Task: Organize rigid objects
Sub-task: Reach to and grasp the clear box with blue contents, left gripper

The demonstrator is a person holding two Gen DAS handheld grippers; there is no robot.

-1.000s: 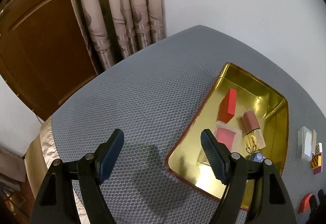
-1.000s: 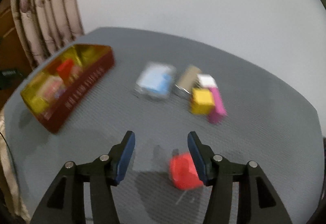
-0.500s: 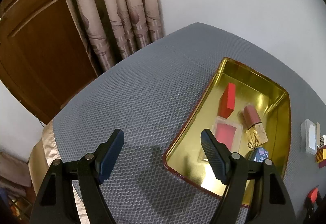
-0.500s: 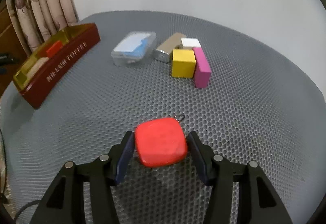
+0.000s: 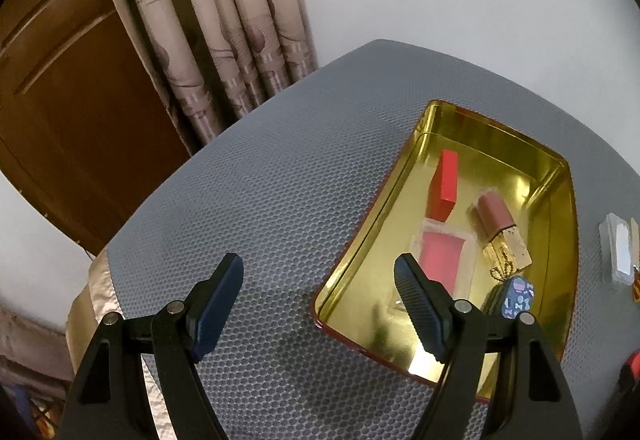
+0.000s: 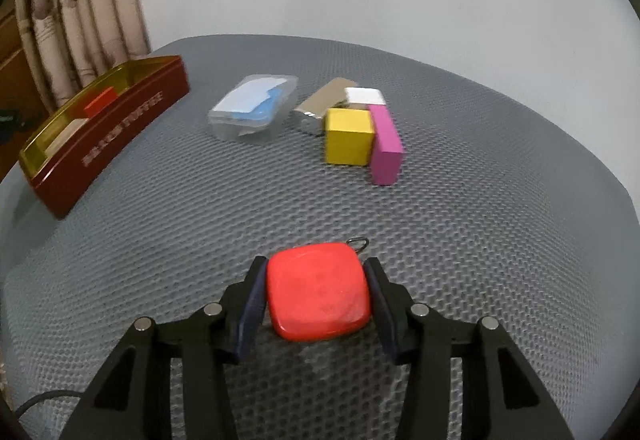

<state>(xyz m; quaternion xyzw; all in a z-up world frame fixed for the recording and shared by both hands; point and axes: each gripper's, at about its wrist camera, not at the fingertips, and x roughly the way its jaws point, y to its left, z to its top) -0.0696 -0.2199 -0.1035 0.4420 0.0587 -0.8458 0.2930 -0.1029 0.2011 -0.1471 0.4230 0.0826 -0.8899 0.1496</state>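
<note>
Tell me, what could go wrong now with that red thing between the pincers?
The right gripper is closing on the red tag, whose rounded glossy edges might slip out of the pads. Its small wire loop could snag the mesh table cover. The gold tin already looks crowded.

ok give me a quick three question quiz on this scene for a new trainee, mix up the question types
1. True or false: the left gripper holds something.
2. The flat red rounded-square tag with a small wire ring lies between the closing jaws of which gripper? A) left B) right
3. Fill in: the yellow wooden cube touches the ___ rectangular block beside it.

Key: 1 false, its jaws stand open above the grey honeycomb mat. 2 B. 3 pink.
</note>
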